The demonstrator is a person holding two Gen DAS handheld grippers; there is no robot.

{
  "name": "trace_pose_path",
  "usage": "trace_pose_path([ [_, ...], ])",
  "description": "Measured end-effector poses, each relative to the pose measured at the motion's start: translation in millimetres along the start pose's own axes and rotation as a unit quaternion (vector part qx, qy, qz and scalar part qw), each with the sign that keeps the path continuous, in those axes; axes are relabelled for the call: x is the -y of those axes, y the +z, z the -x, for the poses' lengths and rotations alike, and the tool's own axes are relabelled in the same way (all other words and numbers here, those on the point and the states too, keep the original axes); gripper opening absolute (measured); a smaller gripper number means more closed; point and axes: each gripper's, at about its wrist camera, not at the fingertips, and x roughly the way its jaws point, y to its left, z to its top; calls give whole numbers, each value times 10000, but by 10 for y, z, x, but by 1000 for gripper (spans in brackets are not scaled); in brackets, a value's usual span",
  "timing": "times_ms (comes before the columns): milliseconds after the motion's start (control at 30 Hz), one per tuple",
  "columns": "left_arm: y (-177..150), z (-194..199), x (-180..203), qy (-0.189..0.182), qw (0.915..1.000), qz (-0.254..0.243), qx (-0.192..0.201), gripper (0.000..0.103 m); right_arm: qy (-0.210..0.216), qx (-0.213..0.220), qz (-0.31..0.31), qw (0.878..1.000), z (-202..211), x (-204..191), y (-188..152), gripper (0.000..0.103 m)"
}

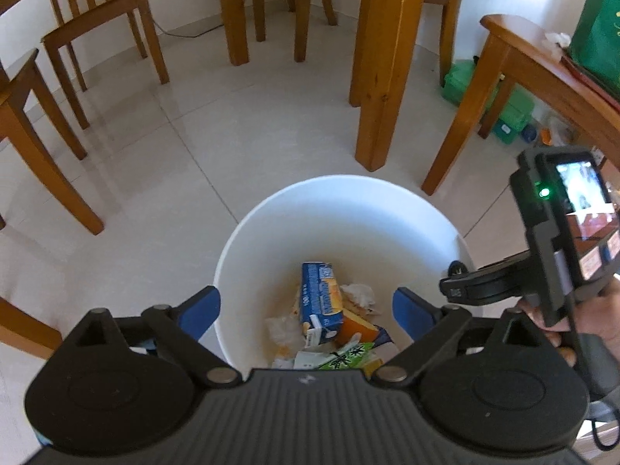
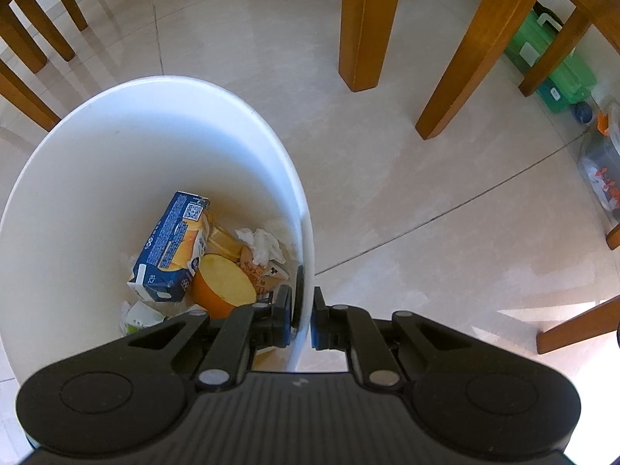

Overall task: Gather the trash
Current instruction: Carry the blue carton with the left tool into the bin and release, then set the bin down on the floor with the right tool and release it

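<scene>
A white trash bin (image 1: 341,201) stands on the tiled floor. In it lie a blue and yellow carton (image 1: 321,298), an orange cup (image 1: 354,329), a green and white carton (image 1: 341,358) and crumpled tissue (image 1: 360,296). My left gripper (image 1: 306,310) hangs over the bin, open, with nothing between its blue pads. My right gripper (image 2: 302,317) is shut on the bin's rim (image 2: 306,232), one pad inside the wall and one outside. The right wrist view shows the same blue carton (image 2: 170,244), orange cup (image 2: 221,285) and tissue (image 2: 263,246). The right gripper's body (image 1: 558,240) shows at the right of the left wrist view.
Wooden table legs (image 1: 381,58) and chairs (image 1: 100,11) stand around the bin. A wooden side table (image 1: 542,62) with a green bag (image 1: 598,27) is at the right. Green plastic boxes (image 2: 554,62) sit on the floor beneath it. Pale floor tiles lie to the left.
</scene>
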Motion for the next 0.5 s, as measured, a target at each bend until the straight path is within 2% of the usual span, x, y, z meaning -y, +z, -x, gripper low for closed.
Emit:
trace_pose_path([
  [100,-53,32,14,185,9998,23,-34,96,-20,86,64,9999,93,-19,-22,13],
  [200,-140,93,24,309,9994,92,-104,98,53,174,48,9998,232,-24,-63,20],
  [300,-233,172,48,520,9986,76,-117,99,164,211,55,9996,403,-44,-147,35],
  [467,-411,317,103,890,9959,-20,-143,100,22,417,243,9988,708,-114,-336,75],
  [500,-446,343,103,948,9954,-8,-165,100,-61,434,281,9986,763,-116,-388,77],
])
